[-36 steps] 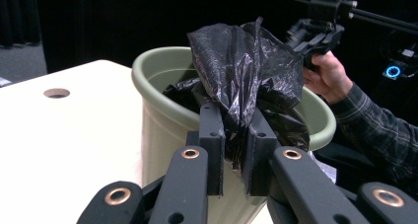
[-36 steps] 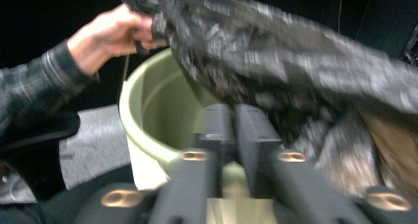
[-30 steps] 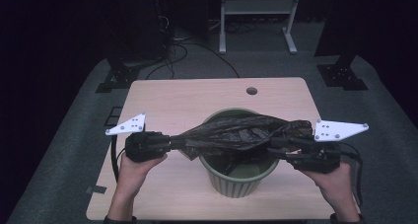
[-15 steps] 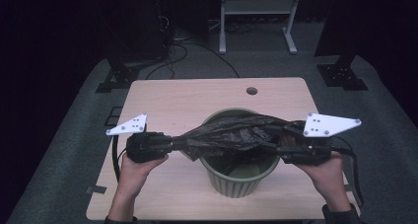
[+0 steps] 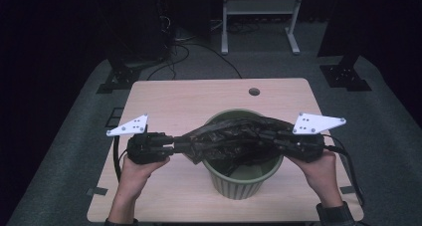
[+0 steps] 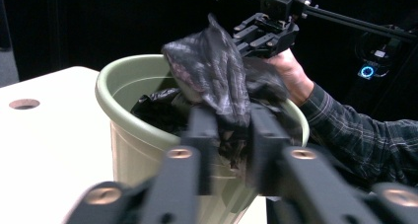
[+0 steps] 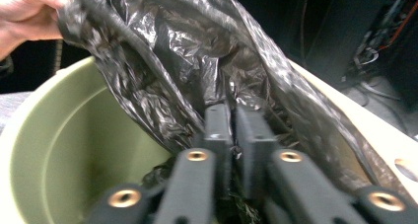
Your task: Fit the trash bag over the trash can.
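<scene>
The person is stretching a crumpled black plastic bin bag (image 5: pixel 229 139) across the mouth of a round pale-green plastic bin (image 5: pixel 244 183), part of it sagging inside. The right gripper (image 7: pixel 232 116) is clamped on the bag's edge, its jaws having just closed. The left gripper (image 6: pixel 231 128) is pinching the other end, its jaws having just been easing apart with film between them. That looser hold may let the film slip free, or a hard pull may tear it. The bin is sitting near the front edge of the light wooden table (image 5: pixel 199 99), with open room behind it.
</scene>
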Motion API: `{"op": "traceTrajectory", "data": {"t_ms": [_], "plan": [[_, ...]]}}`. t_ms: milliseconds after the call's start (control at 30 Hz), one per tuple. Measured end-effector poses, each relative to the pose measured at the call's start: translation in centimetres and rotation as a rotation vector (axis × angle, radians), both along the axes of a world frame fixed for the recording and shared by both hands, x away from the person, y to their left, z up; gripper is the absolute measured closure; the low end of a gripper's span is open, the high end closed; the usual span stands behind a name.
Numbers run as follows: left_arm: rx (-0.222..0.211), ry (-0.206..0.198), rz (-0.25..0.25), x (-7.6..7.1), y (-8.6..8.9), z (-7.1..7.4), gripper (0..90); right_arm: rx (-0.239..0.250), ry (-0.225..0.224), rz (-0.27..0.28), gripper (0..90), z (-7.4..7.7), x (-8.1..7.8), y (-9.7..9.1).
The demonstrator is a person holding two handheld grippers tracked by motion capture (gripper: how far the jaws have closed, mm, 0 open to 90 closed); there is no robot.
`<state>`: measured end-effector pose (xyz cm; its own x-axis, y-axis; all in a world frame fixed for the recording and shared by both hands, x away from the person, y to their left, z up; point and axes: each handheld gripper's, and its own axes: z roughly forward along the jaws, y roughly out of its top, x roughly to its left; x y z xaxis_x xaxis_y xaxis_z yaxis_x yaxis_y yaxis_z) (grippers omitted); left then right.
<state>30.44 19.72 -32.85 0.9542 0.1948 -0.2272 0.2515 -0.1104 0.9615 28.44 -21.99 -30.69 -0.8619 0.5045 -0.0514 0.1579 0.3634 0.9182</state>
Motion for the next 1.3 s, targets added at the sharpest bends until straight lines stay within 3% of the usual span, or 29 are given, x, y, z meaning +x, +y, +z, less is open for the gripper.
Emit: {"op": "traceTrajectory", "data": {"t_ms": [100,267,367,600,933,1300], "plan": [[0.0,-0.015,0.022,-0.1,0.4,0.5,44.8,0.017,0.026,0.013,89.6,-0.1,0.3,-0.2],[-0.032,-0.043,0.022,-0.2,1.1,2.0,29.1,0.021,0.035,0.026,89.7,-0.1,0.5,-0.2],[-0.031,-0.052,0.022,0.5,0.5,3.1,28.1,0.02,0.036,0.035,89.8,-0.1,0.6,-0.1],[0.008,-0.049,-0.045,3.0,-3.4,4.9,28.5,0.026,0.05,0.056,89.8,0.0,0.8,0.1],[0.077,-0.016,-0.132,6.7,-8.0,5.7,31.5,0.03,0.071,0.091,89.9,0.2,1.5,0.4],[0.16,0.01,-0.187,7.9,-11.2,5.2,35.0,0.029,0.094,0.118,89.9,0.2,2.3,0.9]]}}
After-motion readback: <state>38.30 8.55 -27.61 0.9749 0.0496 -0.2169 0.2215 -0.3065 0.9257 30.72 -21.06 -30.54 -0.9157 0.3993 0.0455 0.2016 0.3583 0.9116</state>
